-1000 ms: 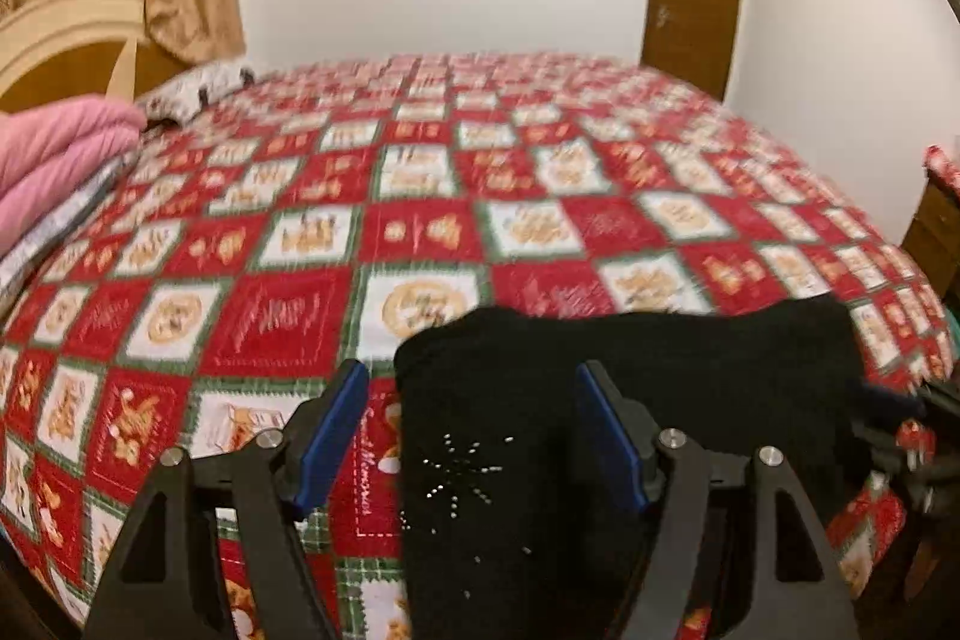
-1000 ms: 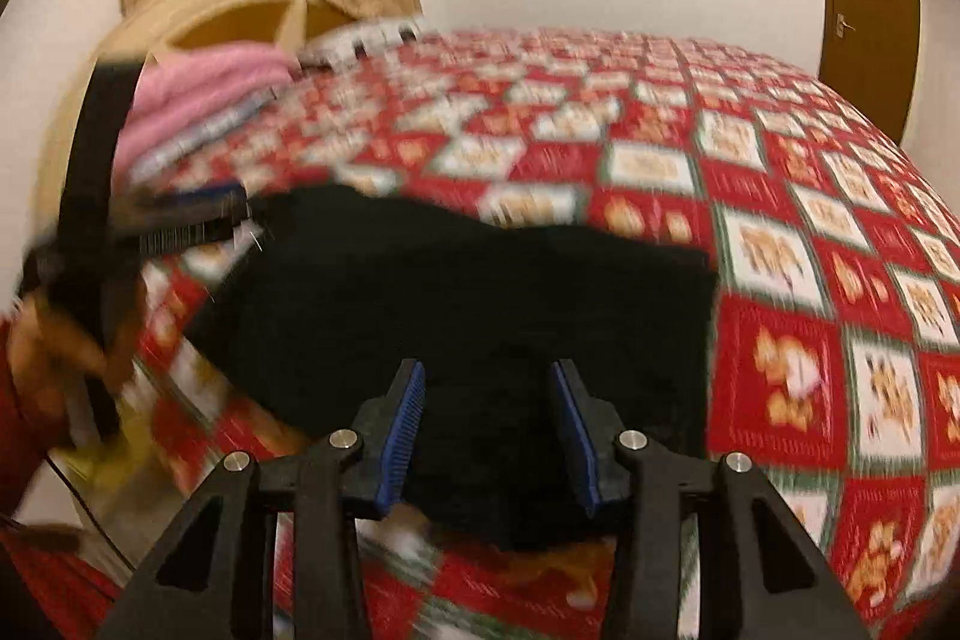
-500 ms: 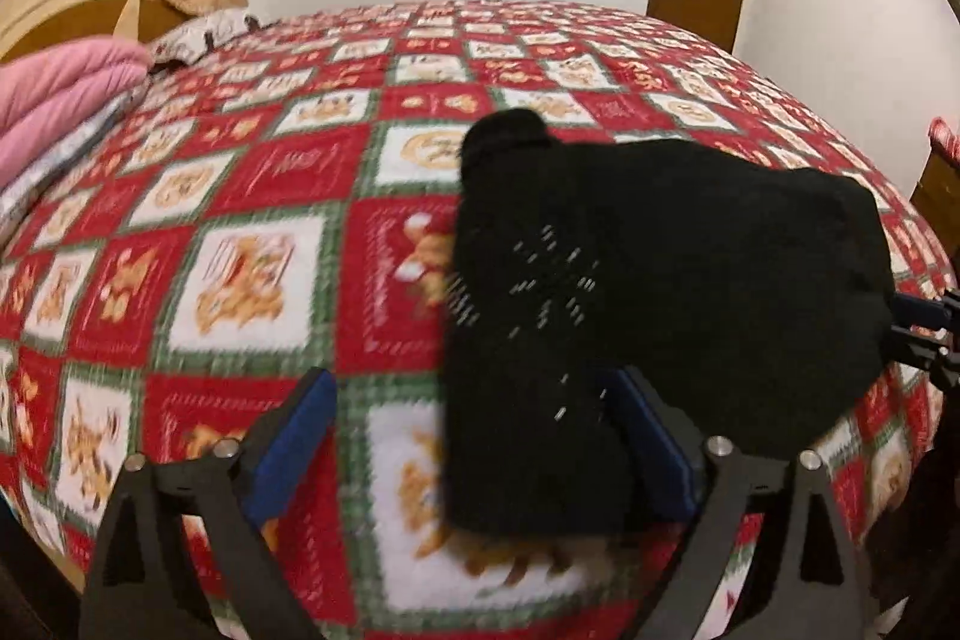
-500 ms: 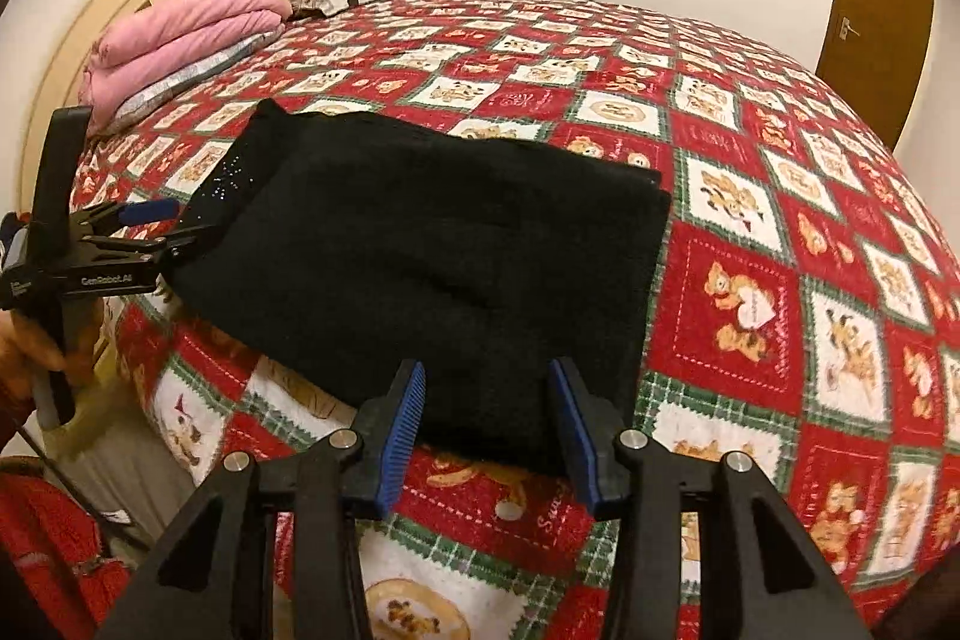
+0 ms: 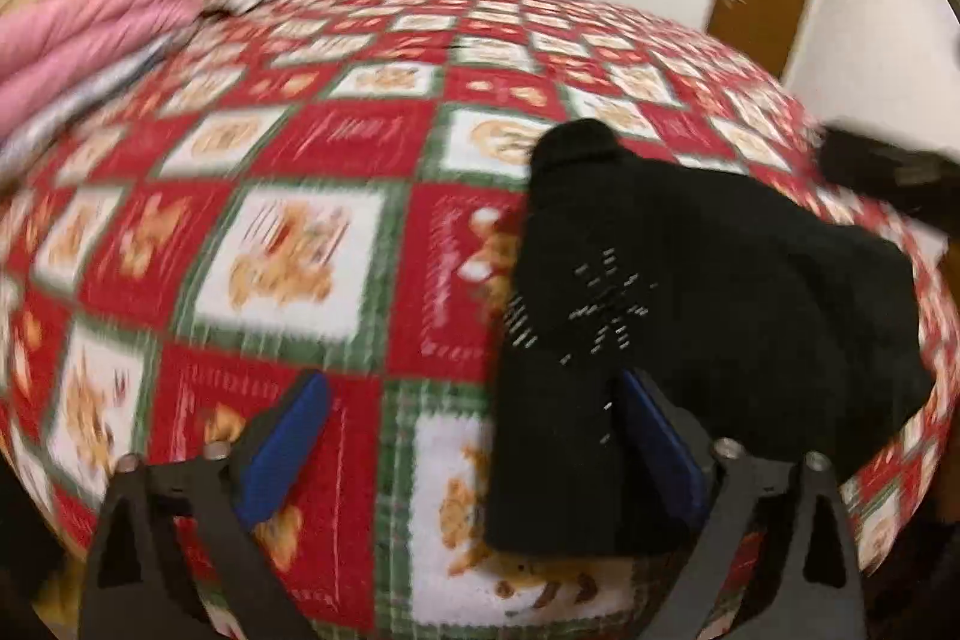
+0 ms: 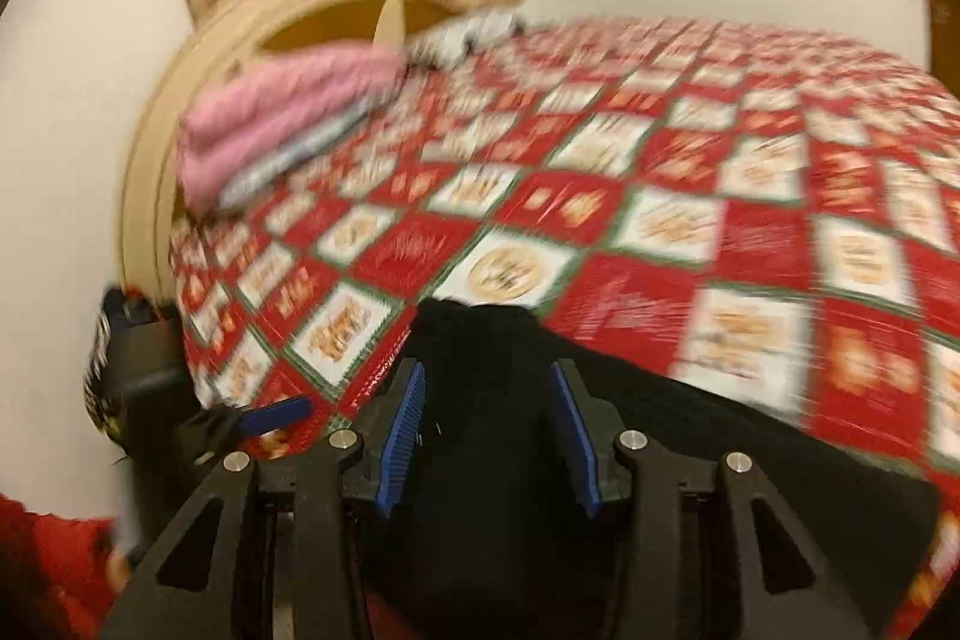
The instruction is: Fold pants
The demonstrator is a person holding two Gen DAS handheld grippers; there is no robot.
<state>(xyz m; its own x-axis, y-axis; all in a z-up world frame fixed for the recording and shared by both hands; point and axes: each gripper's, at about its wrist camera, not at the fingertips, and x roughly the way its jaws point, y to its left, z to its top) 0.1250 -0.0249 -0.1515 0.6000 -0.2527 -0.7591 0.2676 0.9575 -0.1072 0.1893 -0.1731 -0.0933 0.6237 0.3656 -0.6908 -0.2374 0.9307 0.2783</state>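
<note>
We see black pants (image 5: 690, 316), already folded into a thick bundle, lying on a red, green and white Christmas quilt (image 5: 288, 244) near the bed's edge, at about four o'clock in the left wrist view.

The left gripper (image 5: 474, 451) has its jaws opening wide; the bundle's near end lies between them, against the right finger, but is not pinched.

The right gripper (image 6: 489, 436) hovers over the dark cloth at six o'clock in its own blurred view, jaws half spread, pinching nothing that we can make out.

We judge the main risk to be the bundle springing open once released: the cloth looks thick, and one corner already bulges upward. It also sits close to the edge, so a careless nudge could push it off.
</note>
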